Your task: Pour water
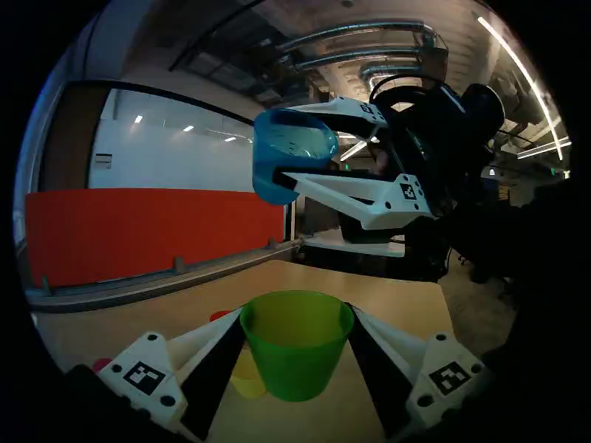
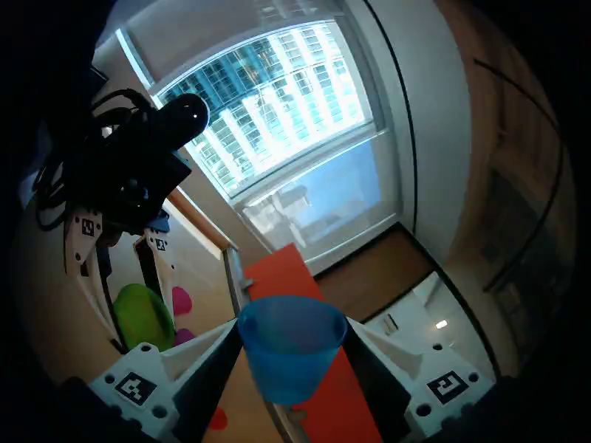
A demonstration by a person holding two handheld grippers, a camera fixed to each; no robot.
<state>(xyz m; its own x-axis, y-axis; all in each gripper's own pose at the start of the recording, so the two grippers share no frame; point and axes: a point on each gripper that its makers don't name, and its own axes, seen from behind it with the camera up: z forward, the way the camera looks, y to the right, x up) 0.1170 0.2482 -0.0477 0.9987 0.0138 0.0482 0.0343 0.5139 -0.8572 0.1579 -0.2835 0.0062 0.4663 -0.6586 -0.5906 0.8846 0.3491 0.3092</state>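
The left claw (image 1: 295, 325) was partly closed, both fingers pressing the sides of a green cup (image 1: 297, 358) held upright over the tabletop (image 1: 399, 295). A yellow cup (image 1: 247, 384) sat just beside it at seven o'clock. Higher and farther off at twelve o'clock, the right claw (image 1: 282, 144) clamped a blue cup (image 1: 292, 159) between its fingers, tipped with its mouth towards the camera. Whether it held water could not be told. With the blue rim well apart from the green mouth, a pour begun from there would probably miss and wet the tabletop.
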